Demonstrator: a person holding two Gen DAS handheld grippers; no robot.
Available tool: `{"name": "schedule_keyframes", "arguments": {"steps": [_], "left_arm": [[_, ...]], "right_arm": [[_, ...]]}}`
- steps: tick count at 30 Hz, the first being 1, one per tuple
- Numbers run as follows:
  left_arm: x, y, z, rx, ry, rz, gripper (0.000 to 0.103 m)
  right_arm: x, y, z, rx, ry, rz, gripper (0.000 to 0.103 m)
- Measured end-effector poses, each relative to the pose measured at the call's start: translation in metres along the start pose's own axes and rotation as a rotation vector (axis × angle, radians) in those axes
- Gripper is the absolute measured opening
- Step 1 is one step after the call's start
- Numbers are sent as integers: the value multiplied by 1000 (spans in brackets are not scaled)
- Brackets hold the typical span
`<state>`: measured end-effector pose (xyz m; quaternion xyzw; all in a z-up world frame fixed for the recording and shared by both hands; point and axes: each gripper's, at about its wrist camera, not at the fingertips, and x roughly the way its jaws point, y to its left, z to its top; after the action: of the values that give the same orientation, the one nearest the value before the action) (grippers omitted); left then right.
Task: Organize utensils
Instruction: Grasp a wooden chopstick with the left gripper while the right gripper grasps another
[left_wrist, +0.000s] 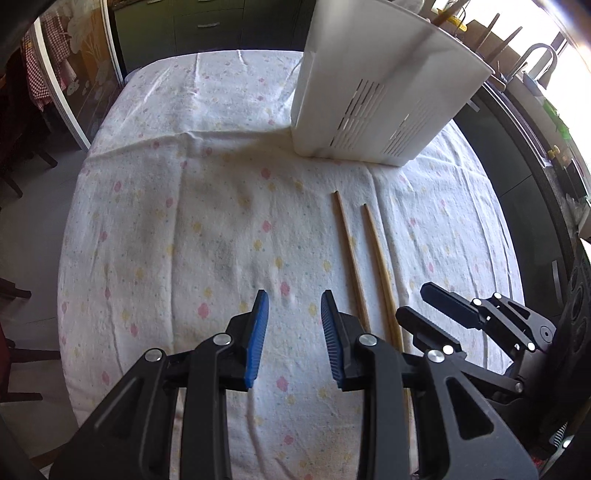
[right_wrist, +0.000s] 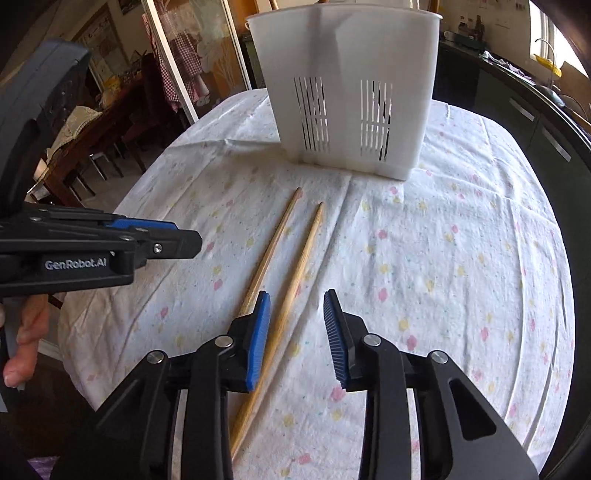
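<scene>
Blue pads (left_wrist: 258, 339) on the left gripper (left_wrist: 293, 339) stand wide apart with nothing between them, only the flowery tablecloth (left_wrist: 184, 221) below. Pads (right_wrist: 260, 339) on the right gripper (right_wrist: 299, 339) are spread wide too, and they hold nothing. In the right wrist view, the right gripper hovers near the close ends of the two wooden chopsticks (right_wrist: 291, 266); one stick seems to run between its pads and the other passes behind its left pad, but I cannot tell if anything touches. In the left wrist view the chopsticks (left_wrist: 365, 258) lie just to the right of the left gripper, side by side but a little apart, flat on the cloth. Their far ends point toward the white holder (right_wrist: 351, 96), a tall bin with slits in its sides, which stands upright at the far end of the table. Something dark shows through the slits, but it is too hidden to name. I think the job is only beginning: both sticks are not yet picked up, and they need to go into the holder.
</scene>
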<state>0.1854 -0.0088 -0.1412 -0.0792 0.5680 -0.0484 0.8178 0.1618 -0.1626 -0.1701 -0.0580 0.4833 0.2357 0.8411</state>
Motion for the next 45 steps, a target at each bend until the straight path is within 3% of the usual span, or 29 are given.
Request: {"name": "schedule_keyframes", "arguments": {"steps": [8, 15, 23, 27, 40, 45], "left_arm": [[-9, 20, 0, -39, -31, -18, 28], [-9, 17, -3, -21, -24, -39, 28], [7, -21, -8, 36, 50, -98, 28], [15, -42, -3, 57, 57, -59, 28], [47, -65, 3, 45, 133, 51, 28], [53, -75, 6, 64, 109, 96, 28]], "right_arm": [[20, 9, 8, -14, 37, -51, 26], [23, 22, 9, -98, 41, -123, 14], [9, -35, 0, 20, 47, -167, 8], [3, -56, -6, 56, 44, -140, 8], [11, -54, 8, 6, 68, -129, 11], [13, -54, 11, 2, 81, -122, 14]]}}
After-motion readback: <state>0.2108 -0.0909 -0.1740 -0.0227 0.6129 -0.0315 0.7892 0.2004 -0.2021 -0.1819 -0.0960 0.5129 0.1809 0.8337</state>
